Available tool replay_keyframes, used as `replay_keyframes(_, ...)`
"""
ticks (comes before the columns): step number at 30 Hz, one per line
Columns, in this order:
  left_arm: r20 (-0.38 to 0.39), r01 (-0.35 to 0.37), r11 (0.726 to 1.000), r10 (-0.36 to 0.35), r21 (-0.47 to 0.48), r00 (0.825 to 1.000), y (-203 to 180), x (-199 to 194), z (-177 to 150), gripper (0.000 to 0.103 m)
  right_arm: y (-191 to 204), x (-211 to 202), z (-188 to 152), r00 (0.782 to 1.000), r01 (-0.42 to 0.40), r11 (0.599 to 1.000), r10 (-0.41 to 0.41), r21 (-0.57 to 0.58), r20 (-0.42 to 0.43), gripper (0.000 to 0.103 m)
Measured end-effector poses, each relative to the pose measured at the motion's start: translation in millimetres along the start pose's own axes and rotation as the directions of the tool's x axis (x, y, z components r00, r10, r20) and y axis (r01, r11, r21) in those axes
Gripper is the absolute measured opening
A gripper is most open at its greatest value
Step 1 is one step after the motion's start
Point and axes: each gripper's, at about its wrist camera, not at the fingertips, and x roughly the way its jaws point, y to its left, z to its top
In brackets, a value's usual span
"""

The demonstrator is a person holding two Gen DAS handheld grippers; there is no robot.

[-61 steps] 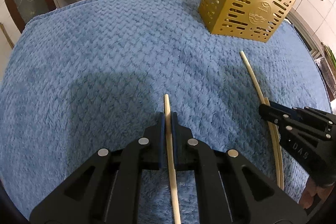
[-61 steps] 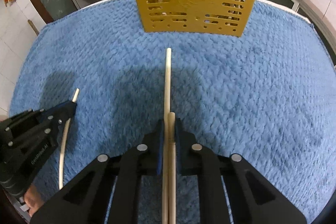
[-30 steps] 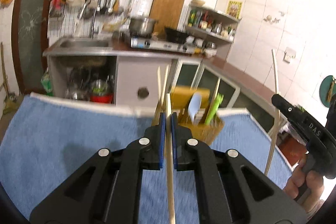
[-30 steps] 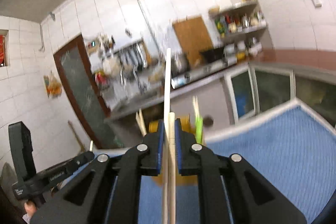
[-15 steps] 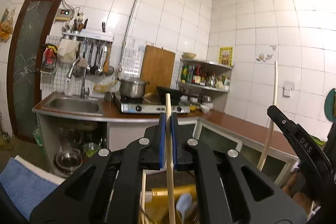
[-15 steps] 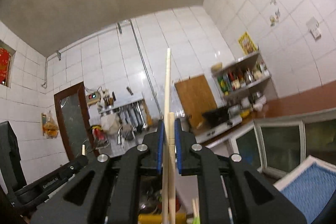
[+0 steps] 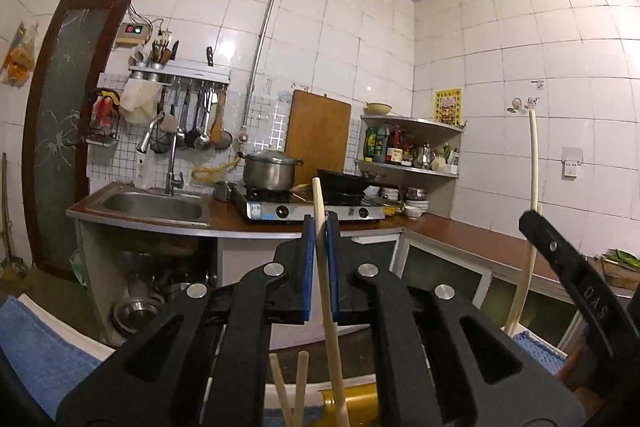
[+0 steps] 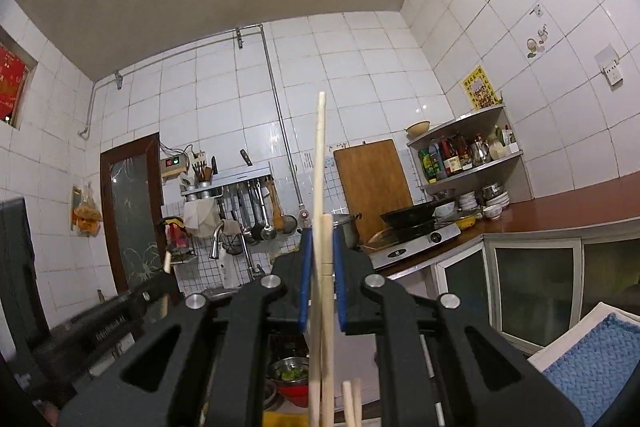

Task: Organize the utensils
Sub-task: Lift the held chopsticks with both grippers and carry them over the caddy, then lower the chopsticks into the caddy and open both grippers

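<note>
Now both chopsticks are up off the blue-covered surface [image 7: 36,347]: the left gripper [image 7: 320,267] clamps one chopstick [image 7: 326,291], the right gripper [image 8: 320,279] pinches two [image 8: 322,227]. Judging by the yellow holder [image 7: 352,401] just below, next comes tipping the ends down into it.

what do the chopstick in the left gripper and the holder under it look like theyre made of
The chopstick clamped in the left gripper looks like pale bamboo or light wood: matte, cream-tan, unpainted, no gloss. It could also be a wood-look plastic. The holder, seen only as a sliver at the bottom edge, is mustard gold with a smooth sheen, which suggests moulded plastic or painted metal; too little shows to settle it.
</note>
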Motion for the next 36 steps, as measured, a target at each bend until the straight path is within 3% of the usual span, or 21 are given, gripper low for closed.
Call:
replay_keyframes(6,0.017,-0.001,1.0,0.001,0.027,1.0,-1.6,0.9,7.4,0.004,2.4,2.3,4.6,1.0,-0.014,1.0,0.014,0.002,0.009,0.011)
replay_keyframes(16,-0.136,0.061,0.998,-0.056,0.034,0.989,1.9,-5.5,-30.3,0.004,-4.9,-4.5,-27.9,0.998,-0.023,1.0,0.022,-0.009,-0.058,0.011)
replay_keyframes(20,-0.184,0.046,0.997,-0.033,0.065,0.982,6.3,-11.1,-48.6,0.004,-3.6,-11.2,-44.2,0.997,-0.013,0.999,0.01,-0.045,-0.073,0.01)
replay_keyframes(31,-0.293,0.018,1.0,-0.019,-0.005,0.956,33.5,-12.9,-69.9,0.005,-3.0,-24.4,-60.4,0.987,0.005,0.995,-0.021,-0.1,-0.159,0.009)
replay_keyframes(33,-0.313,0.016,1.0,-0.02,-0.014,0.95,35.9,-17.3,-66.5,0.013,-4.5,-27.0,-52.8,0.982,0.001,0.996,-0.019,-0.092,-0.188,0.011)
replay_keyframes(34,-0.325,0.016,1.0,-0.022,-0.022,0.945,37.7,-20.9,-63.7,0.026,-5.3,-30.7,-46.8,0.98,0.007,0.996,-0.025,-0.094,-0.198,0.017)
replay_keyframes(35,-0.326,0.008,0.999,-0.017,-0.031,0.945,40.1,-26.9,-60.1,0.036,-6.0,-33.8,-42.5,0.978,0.014,0.995,-0.034,-0.097,-0.206,0.035)
replay_keyframes(36,-0.326,0.002,0.999,-0.013,-0.035,0.945,41.4,-32.5,-57.0,0.041,-7.4,-38.3,-37.8,0.975,0.029,0.995,-0.05,-0.099,-0.215,0.045)
